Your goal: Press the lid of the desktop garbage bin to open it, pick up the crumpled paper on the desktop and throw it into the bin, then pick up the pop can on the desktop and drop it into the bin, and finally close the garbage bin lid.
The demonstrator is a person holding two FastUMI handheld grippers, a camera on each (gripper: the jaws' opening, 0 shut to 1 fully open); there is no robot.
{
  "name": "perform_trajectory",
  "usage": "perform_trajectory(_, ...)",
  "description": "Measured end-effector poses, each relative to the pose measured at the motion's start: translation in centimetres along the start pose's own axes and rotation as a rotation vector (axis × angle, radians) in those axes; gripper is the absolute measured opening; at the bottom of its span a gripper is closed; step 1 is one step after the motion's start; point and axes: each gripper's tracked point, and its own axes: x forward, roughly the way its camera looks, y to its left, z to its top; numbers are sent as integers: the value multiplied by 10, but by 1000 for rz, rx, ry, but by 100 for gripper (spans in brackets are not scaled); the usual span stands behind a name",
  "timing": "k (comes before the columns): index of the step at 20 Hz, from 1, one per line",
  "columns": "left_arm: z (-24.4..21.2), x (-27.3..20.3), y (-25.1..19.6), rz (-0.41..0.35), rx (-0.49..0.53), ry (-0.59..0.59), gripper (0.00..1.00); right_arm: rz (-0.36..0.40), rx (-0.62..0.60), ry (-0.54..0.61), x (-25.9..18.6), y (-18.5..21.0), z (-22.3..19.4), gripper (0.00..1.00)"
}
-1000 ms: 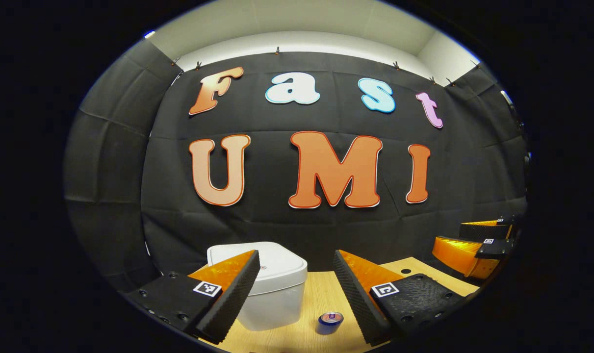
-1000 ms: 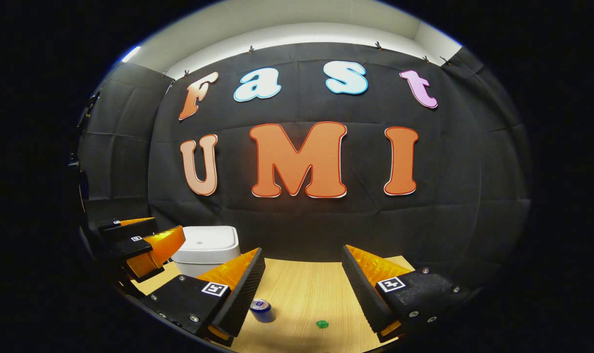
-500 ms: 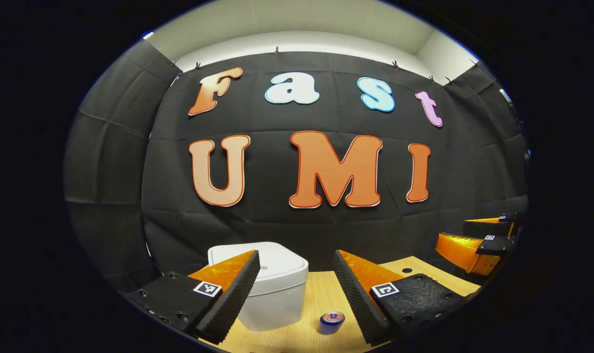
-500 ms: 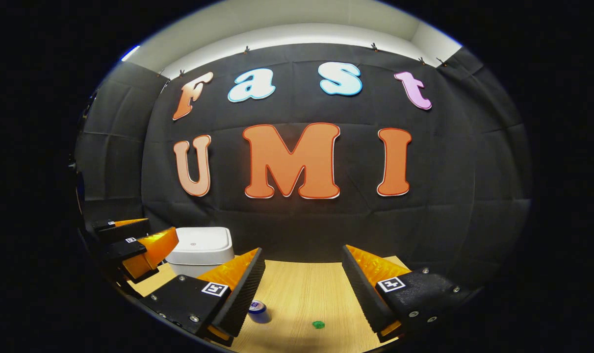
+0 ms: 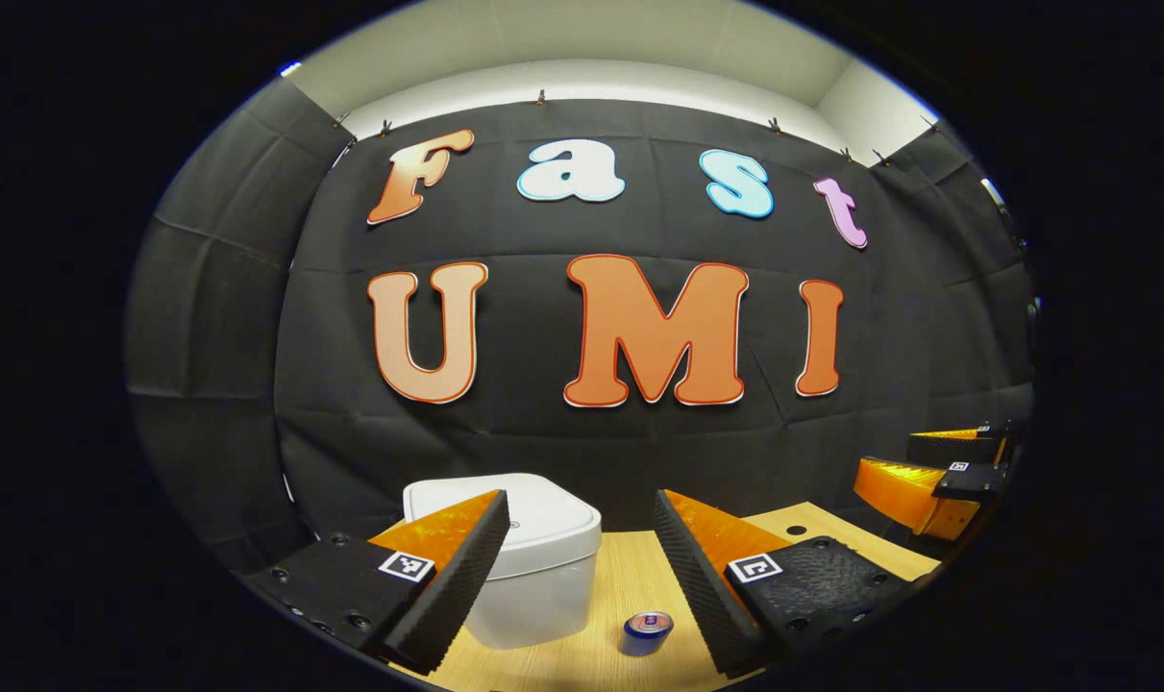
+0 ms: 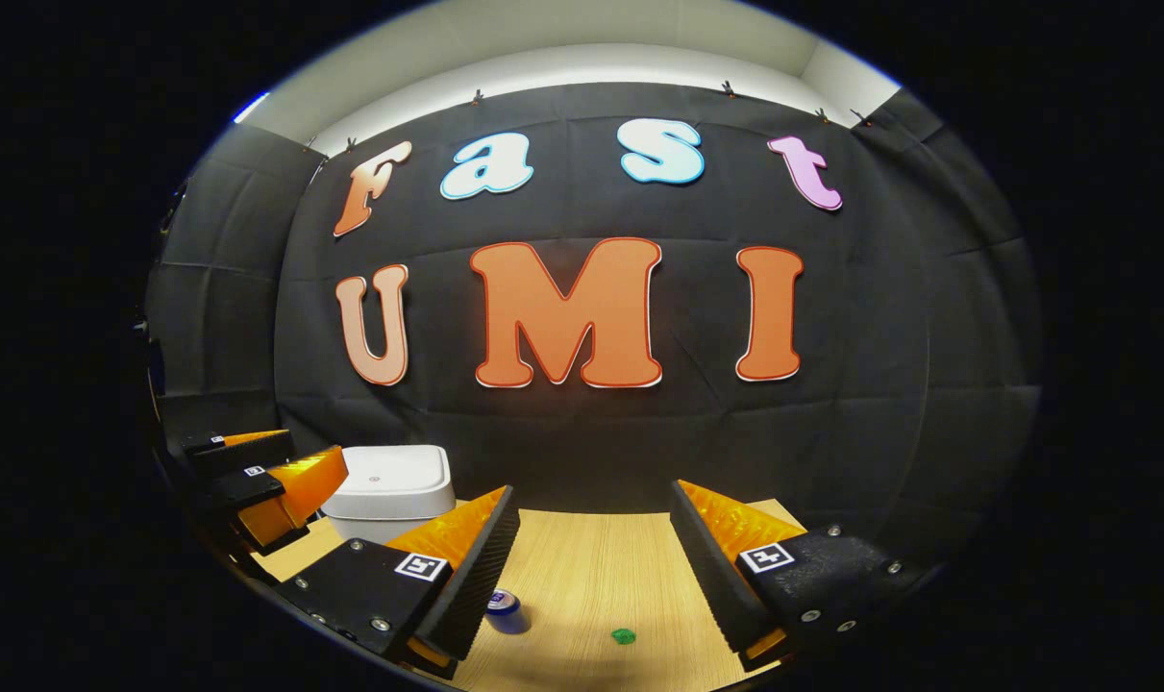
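A white desktop bin with its lid down stands on the wooden desk, just beyond my left gripper, which is open and empty. A blue pop can stands upright to the right of the bin, low between the fingers. In the right gripper view the bin is at the left, the can is beside the left finger, and a small green crumpled scrap lies on the desk. My right gripper is open and empty, held above the desk.
The desk ends at the black cloth wall. A small round hole is in the desk at the right. The right gripper shows at the far right, the left gripper at the left by the bin.
The right gripper has risen a little and shifted, so the bin sits farther left in its view. The left gripper has barely moved. Both stay open.
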Motion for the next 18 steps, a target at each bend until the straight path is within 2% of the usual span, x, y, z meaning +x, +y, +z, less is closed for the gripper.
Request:
perform_trajectory(4,11,-2,-13,-47,-13,-42,95,-4,2,5,2,-2,-2,95)
perform_trajectory(18,-4,9,-3,-8,1,12,95,-13,8,5,6,-6,0,94)
